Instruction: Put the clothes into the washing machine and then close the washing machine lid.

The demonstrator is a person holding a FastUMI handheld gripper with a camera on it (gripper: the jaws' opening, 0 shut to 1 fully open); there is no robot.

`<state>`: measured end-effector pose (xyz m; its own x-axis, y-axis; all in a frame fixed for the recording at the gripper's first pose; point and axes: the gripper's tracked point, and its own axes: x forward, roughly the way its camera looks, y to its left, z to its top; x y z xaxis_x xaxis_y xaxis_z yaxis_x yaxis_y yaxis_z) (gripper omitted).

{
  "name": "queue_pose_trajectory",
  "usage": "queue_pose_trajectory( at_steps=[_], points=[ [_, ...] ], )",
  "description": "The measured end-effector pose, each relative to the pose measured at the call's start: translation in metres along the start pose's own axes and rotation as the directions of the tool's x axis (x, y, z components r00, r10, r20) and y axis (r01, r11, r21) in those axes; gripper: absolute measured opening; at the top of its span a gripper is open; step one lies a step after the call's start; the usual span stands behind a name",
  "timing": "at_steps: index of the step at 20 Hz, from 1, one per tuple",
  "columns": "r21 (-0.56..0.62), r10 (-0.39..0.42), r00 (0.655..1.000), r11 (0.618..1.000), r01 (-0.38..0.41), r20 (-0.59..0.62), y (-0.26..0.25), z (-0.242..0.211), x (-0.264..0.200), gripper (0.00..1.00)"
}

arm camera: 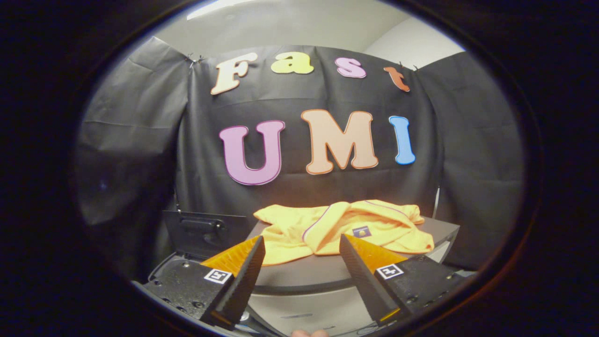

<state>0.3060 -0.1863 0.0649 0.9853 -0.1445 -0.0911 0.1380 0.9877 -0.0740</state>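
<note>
A yellow garment with thin purple trim lies crumpled on a grey table top, just beyond my fingertips. My gripper is open, its two fingers spread wide with nothing between them, a little short of the cloth's near edge. To the left of the table, past my left finger, a dark raised lid with a handle stands upright; it looks like the washing machine's lid, and the tub under it is hidden.
The grey table's right corner ends near the black booth wall. Black cloth hangs close behind the table and on both sides. A fingertip of the person's hand shows at the very bottom.
</note>
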Motion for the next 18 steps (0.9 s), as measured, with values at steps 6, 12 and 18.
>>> queue_pose_trajectory(
  at_steps=[6,12,18],
  points=[
    [-0.036,-0.049,0.996,0.998,0.047,-0.071,-0.020,0.007,0.054,0.97],
    [-0.099,-0.133,0.974,0.988,0.116,-0.184,-0.040,-0.006,0.098,0.97],
    [-0.124,-0.132,0.950,0.987,0.100,-0.283,-0.034,-0.031,0.112,0.37]
  ],
)
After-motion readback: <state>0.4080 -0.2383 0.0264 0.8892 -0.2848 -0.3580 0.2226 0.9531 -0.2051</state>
